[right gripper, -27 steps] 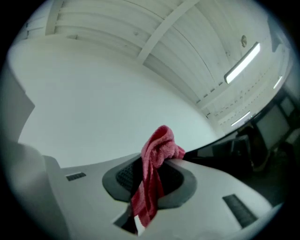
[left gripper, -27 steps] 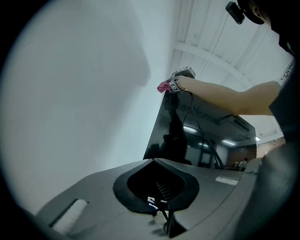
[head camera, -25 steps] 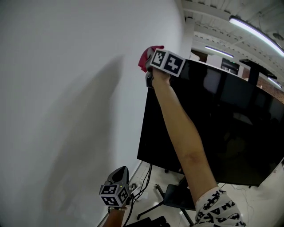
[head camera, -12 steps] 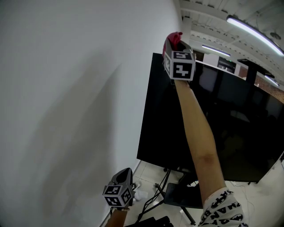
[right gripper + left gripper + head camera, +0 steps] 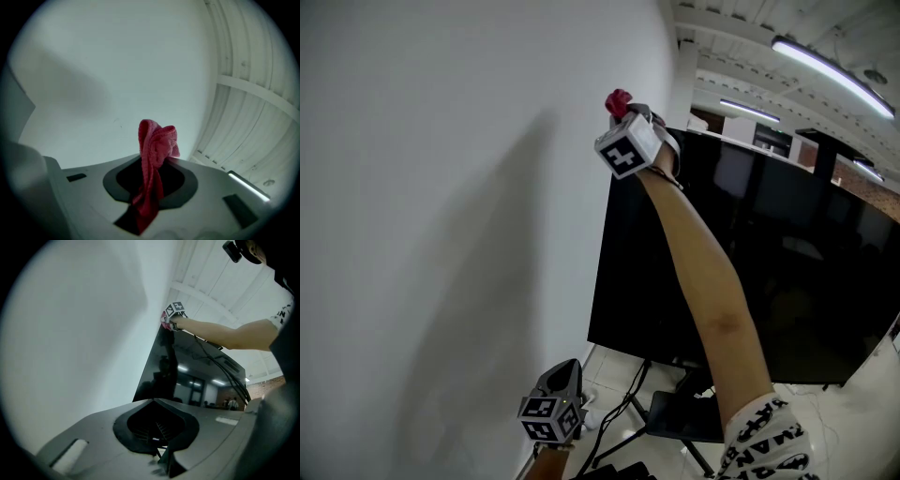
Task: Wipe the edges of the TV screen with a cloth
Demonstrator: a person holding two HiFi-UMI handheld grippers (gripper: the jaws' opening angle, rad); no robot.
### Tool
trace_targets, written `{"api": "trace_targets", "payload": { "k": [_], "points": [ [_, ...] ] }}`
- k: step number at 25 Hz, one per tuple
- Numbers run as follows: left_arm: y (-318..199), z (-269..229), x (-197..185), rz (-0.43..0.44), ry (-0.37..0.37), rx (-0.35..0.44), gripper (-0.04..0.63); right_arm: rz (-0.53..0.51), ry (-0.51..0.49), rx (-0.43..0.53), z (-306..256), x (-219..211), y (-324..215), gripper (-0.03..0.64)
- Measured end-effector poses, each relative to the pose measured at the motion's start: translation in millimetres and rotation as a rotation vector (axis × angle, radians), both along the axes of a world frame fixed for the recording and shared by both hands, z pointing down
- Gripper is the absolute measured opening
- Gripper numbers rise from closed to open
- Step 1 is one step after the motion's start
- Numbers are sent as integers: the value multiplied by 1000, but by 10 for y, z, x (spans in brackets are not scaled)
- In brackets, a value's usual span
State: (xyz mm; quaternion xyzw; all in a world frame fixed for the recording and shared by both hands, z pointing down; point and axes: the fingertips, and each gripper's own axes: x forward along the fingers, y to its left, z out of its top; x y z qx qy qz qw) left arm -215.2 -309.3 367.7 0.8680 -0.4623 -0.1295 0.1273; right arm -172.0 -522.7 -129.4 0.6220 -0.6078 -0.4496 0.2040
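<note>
Crimson-red cloth; glossy black TV screen; plain white wall; marker cube black-and-white squares; sleeve white, black lettering pattern.

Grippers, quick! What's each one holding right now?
Left gripper: shut, holding nothing.
Right gripper: shut on the red cloth.

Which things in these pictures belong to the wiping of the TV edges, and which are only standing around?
For the job:
red cloth, clamped in the right gripper
TV screen

Only around:
left gripper, shut and empty, held low
TV stand
cables
white wall
ceiling lights
</note>
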Motion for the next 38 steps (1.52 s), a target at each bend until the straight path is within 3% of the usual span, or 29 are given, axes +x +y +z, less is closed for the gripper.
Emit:
{"api": "trace_targets", "payload": {
  "k": [4,10,19,27,38],
  "points": [
    [-110,-392,-12,14,-4,58,-11,13,27,-64,68,-52,-32,84],
    [-534,-1694,203,12,-67,218,-11,47,100,-89,82,19,-131,84],
    [-795,-2950,487,44,-134,307,-11,64,103,-134,97,121,64,84],
    [-695,-3318,973,91,-124,363,-11,74,84,-118,84,814,520,84],
    [-226,-3302,2397,175,-124,396,-11,70,39,-118,65,2400,1310,84]
  ]
}}
